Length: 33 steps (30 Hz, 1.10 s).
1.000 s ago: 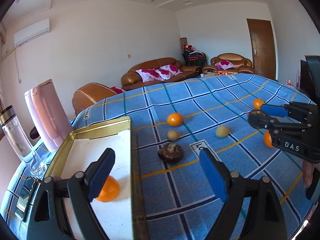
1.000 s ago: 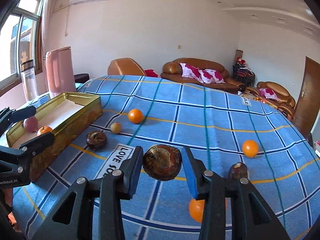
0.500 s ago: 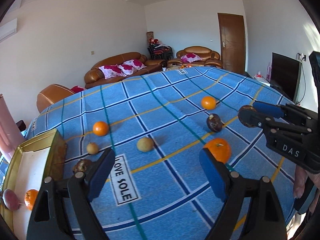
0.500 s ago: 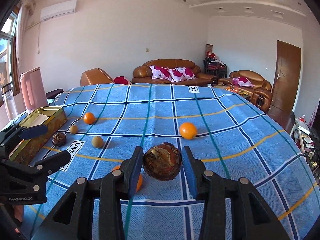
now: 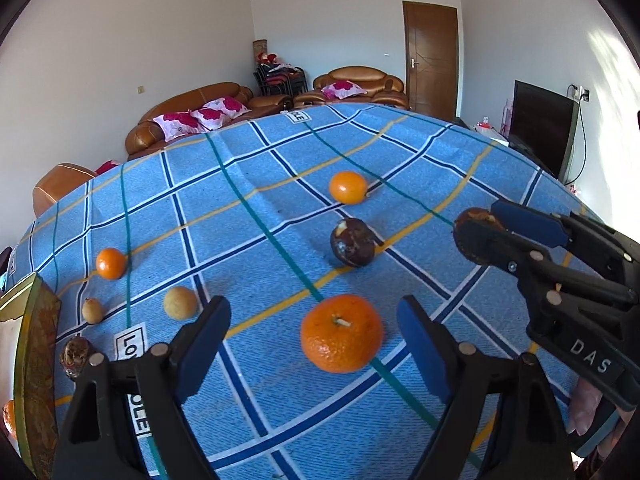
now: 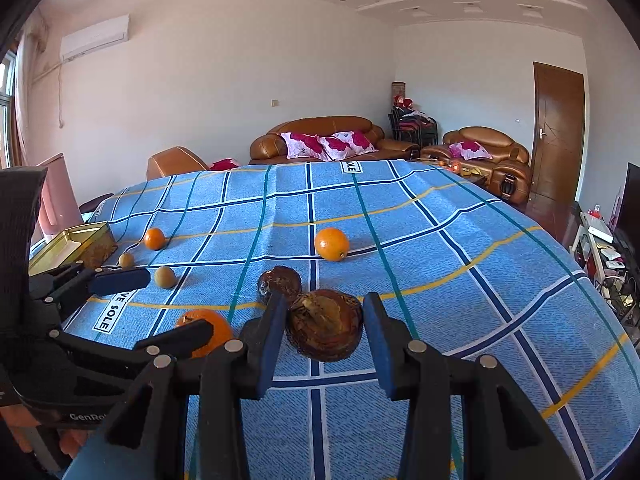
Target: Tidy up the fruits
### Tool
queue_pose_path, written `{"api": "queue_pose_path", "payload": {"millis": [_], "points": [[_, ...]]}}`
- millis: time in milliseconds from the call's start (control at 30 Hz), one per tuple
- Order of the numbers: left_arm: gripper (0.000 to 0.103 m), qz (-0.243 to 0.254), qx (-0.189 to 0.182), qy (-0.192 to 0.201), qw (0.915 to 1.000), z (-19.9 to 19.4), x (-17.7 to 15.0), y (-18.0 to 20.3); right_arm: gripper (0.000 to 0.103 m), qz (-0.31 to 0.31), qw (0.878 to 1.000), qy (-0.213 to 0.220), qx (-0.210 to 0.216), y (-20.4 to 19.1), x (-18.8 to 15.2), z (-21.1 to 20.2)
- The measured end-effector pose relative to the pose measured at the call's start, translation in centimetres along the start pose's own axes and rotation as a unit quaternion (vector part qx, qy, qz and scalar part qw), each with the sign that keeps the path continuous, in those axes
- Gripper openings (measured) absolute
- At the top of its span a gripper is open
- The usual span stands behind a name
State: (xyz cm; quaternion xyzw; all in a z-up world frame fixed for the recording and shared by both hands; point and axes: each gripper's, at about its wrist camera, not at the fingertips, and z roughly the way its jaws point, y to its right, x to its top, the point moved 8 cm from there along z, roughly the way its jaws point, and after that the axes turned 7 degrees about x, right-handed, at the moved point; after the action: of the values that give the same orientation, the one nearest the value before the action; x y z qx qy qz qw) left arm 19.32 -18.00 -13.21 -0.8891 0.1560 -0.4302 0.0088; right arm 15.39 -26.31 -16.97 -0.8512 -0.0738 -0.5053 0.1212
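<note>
Fruits mostly loose on desk (image 5: 400, 152); one orange visible in tin (image 5: 36, 360). Your left gripper (image 5: 316, 344) jaws apart, closing around tangerine (image 5: 341, 333); right gripper (image 6: 325, 332) clamped on brown fruit (image 6: 325, 330).

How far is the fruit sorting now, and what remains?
Done: one orange fruit shows in the gold tin. In hand: the right hand-held gripper grips a dark brown fruit; the open left hand-held gripper brackets a tangerine. Left: several more fruits on the blue cloth.
</note>
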Motion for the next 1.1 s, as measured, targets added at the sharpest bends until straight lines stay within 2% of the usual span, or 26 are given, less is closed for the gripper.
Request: {"api": "queue_pose_path", "payload": {"millis": [33,100,167,233,267,400,567,800,1100], "points": [[0.084,0.002,-0.003,-0.002,1.0000,0.1,0.0,0.2,0.042,0.002,1.000,0.001,0.001,0.0,0.0,0.0],[0.075,0.011,-0.016,-0.011,0.9998,0.4,-0.1,0.8,0.042,0.002,1.000,0.003,0.000,0.1,0.0,-0.1],[0.074,0.016,-0.026,-0.031,0.9990,1.2,-0.3,1.3,0.042,0.002,1.000,0.003,0.000,0.1,0.0,-0.1],[0.061,0.008,-0.040,-0.043,0.9982,1.7,-0.5,1.2,0.042,0.001,1.000,0.003,-0.001,0.1,0.0,-0.1],[0.049,0.006,-0.049,-0.049,0.9976,1.9,-0.6,1.2,0.042,0.002,1.000,0.003,0.000,0.0,0.1,-0.1],[0.049,0.000,-0.063,-0.050,0.9967,1.7,-0.9,0.9,0.042,0.000,1.000,0.004,0.001,-0.2,0.1,-0.1],[0.048,-0.018,-0.056,-0.047,0.9972,1.3,-1.2,-0.6,0.042,-0.006,1.000,0.006,0.007,-1.0,0.1,-0.1],[0.048,-0.028,-0.035,-0.025,0.9987,0.3,-1.3,-2.6,0.042,-0.019,1.000,0.007,0.024,-2.9,0.2,0.4],[0.048,-0.026,-0.002,0.021,0.9994,-1.6,-0.9,-3.7,0.042,-0.033,0.999,0.016,0.038,-4.8,0.5,0.4]]}}
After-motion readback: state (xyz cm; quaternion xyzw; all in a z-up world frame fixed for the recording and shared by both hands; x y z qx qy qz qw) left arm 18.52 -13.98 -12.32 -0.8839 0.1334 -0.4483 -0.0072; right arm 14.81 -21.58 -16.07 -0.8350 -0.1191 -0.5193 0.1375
